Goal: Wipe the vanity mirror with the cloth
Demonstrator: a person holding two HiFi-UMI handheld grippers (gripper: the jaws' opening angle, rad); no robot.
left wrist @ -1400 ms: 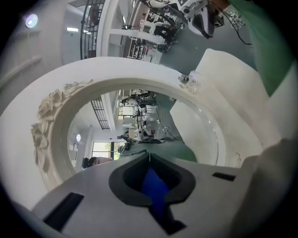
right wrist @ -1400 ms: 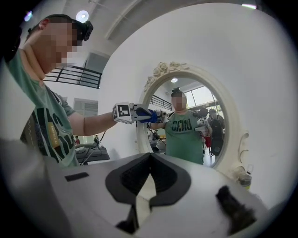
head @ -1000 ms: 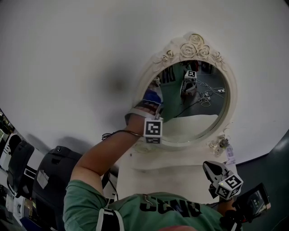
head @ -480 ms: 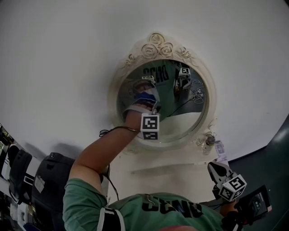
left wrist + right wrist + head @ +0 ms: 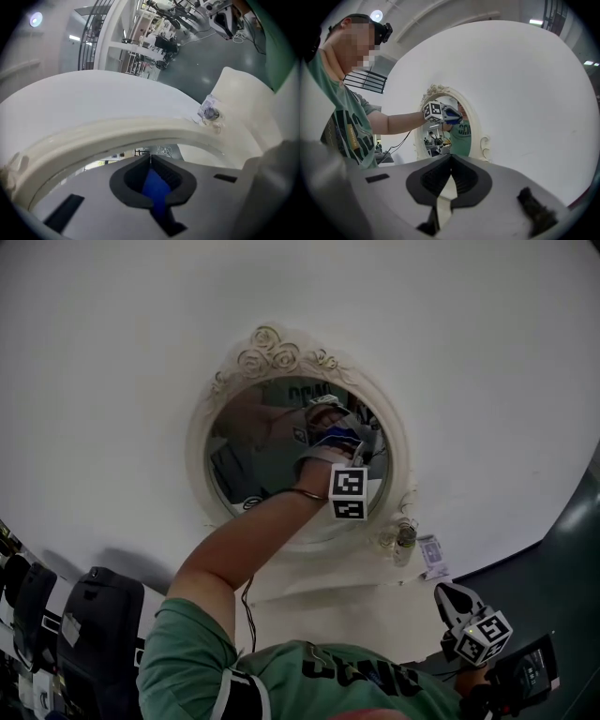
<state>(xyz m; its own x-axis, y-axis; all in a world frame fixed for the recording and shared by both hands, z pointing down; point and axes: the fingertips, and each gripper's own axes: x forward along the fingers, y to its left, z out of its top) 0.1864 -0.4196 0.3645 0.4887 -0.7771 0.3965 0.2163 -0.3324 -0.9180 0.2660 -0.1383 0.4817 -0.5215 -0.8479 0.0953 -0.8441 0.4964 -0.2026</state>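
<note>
Cloth [image 5: 330,435], blue, sits pinched in the left claw [image 5: 334,439], whose jaws are clenched on it; in the left gripper view the blue fabric [image 5: 154,187] fills the gap behind the meeting tips of that claw [image 5: 150,161]. The claw's nose is against the glass of the vanity mirror [image 5: 253,465], toward 2 o'clock from the middle of the oval; the person's bare forearm [image 5: 244,540] reaches up to it from 7 o'clock, a thin bracelet [image 5: 305,493] on the wrist. The mirror hangs on a white wall [image 5: 112,381] in a cream carved frame [image 5: 202,493], with roses [image 5: 267,345] at its 11 o'clock and a small glass ornament [image 5: 403,535] at its 4 o'clock; a little tag [image 5: 433,554] lies just beside that ornament. The right claw [image 5: 443,591] is low at 5 o'clock in the head view, well apart from the mirror; its own view shows the jaws [image 5: 450,161] clenched tip to tip with nothing between them, pointing toward the mirror. Dark bags [image 5: 94,624] stand at 8 o'clock; the person's green shirt [image 5: 309,681] fills 6 o'clock.
</note>
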